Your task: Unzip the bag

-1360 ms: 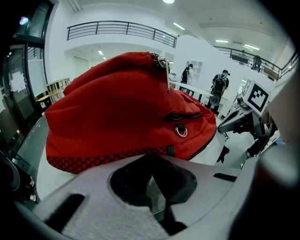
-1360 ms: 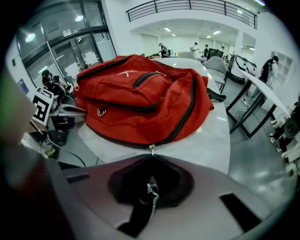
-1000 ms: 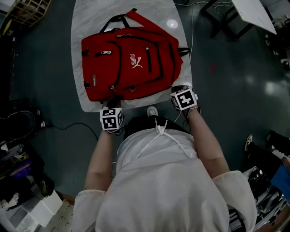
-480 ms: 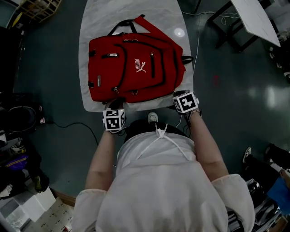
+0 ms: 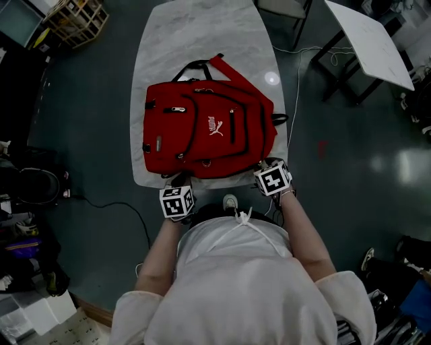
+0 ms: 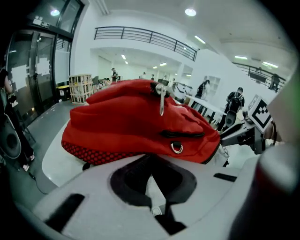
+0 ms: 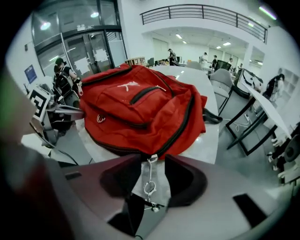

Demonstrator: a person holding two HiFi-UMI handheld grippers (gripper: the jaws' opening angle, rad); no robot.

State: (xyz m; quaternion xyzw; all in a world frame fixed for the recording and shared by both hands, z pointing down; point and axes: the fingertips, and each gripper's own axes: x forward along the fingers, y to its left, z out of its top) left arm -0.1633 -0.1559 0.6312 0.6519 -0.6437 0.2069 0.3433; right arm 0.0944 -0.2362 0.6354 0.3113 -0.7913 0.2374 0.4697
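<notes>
Grey marble table [image 5: 202, 34]; wooden rack [image 5: 74, 20]; white desk [image 5: 370, 40].

The bag [image 5: 209, 128] is matt red woven cloth, and its mesh base [image 6: 93, 152] looks rougher and dotted. Its zip pull [image 7: 149, 185] is a bright metal chain, and a ring [image 6: 176, 147] is shiny metal too. The tabletop [image 5: 202, 34] looks like pale veined stone, polished and glinting. The floor [image 5: 87, 135] is dark and glossy. The left gripper [image 6: 151, 174] and right gripper [image 7: 150, 164] have smooth matt grey plastic shells.
</notes>
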